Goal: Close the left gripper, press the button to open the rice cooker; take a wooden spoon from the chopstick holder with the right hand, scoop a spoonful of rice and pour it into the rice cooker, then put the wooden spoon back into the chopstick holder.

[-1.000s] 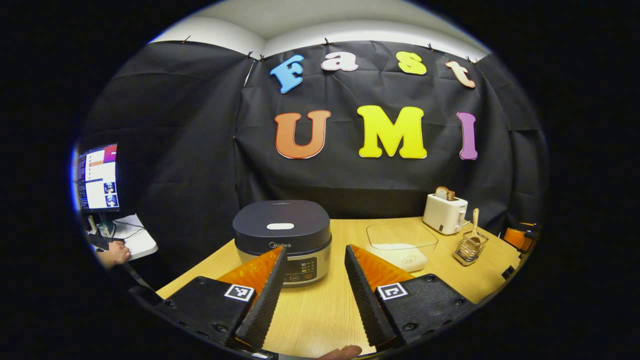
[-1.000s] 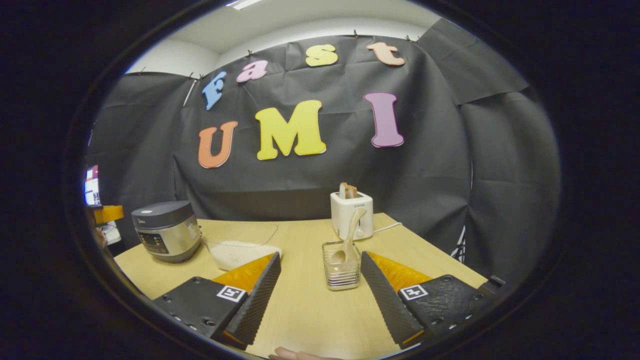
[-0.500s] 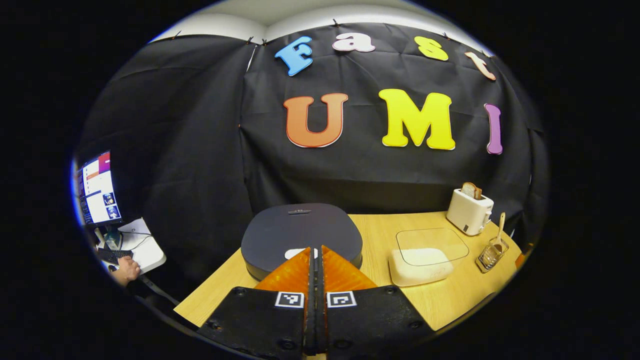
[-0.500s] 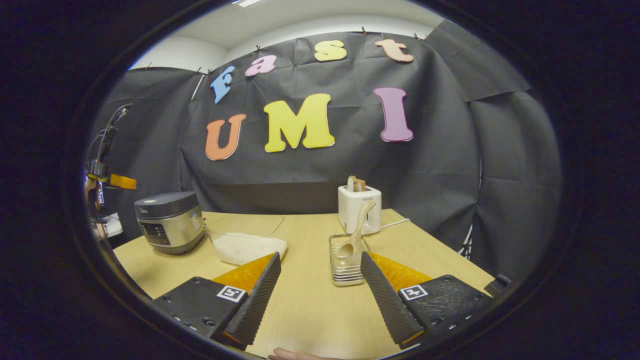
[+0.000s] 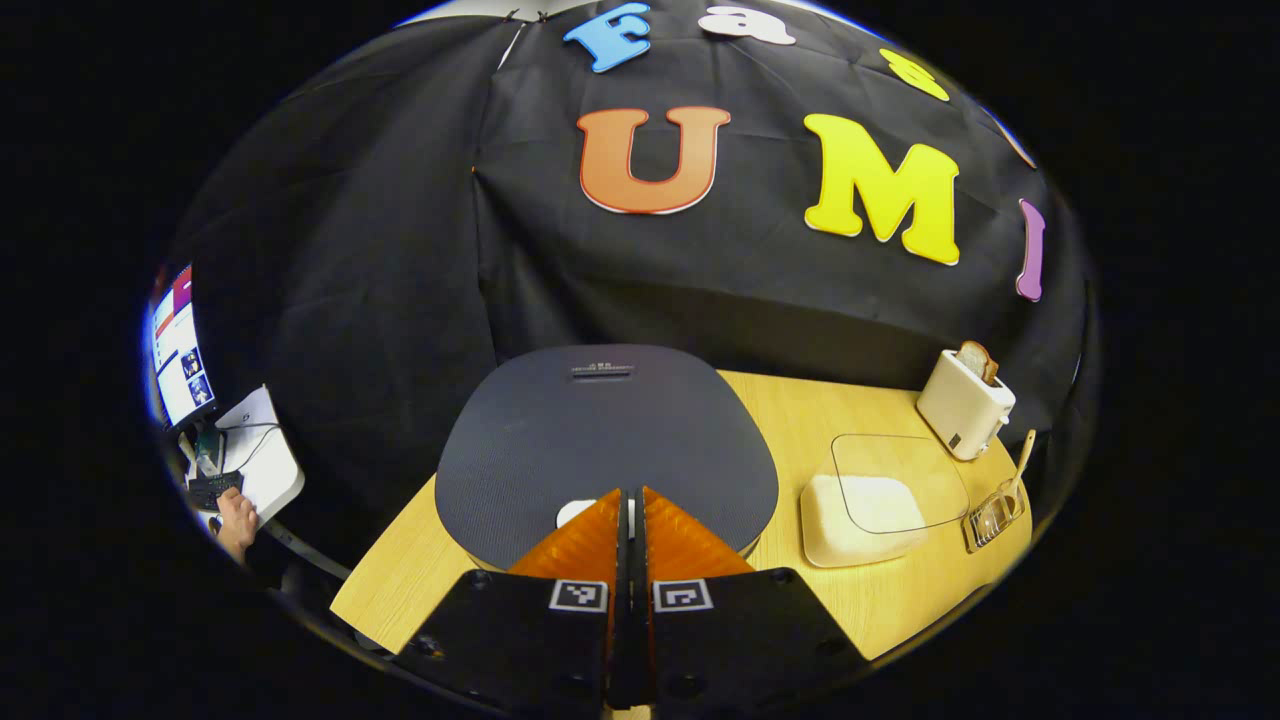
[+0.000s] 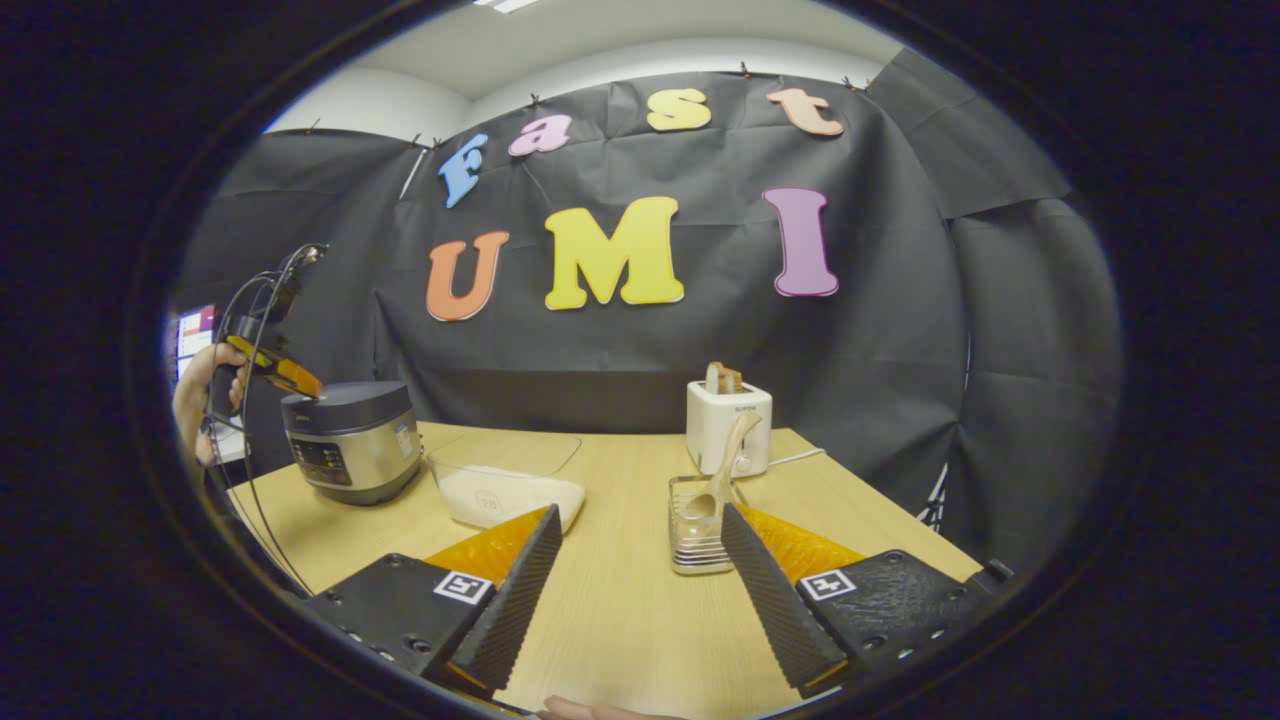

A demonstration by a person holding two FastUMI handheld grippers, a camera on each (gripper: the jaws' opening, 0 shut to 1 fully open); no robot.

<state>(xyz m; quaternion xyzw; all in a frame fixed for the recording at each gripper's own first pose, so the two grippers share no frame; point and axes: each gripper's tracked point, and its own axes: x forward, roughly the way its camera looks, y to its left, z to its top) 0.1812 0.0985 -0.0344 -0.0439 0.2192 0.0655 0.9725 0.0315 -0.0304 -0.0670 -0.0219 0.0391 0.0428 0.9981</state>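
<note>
With my left gripper (image 5: 628, 505) pinched closed above the white button (image 5: 572, 513) on the rice cooker (image 5: 606, 440) lid, pressing down came next; my right gripper (image 6: 640, 560) waited wide apart.

Your left gripper view is looking steeply down, close above the rice cooker (image 5: 606, 440) lid. Your right gripper view is sitting low, well right of the rice cooker (image 6: 350, 440), facing the back wall. Both are sharing the cooker and toaster (image 5: 964, 403).

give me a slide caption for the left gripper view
Shut left gripper poised over the white button on the closed rice cooker lid, rice container alongside.
</note>
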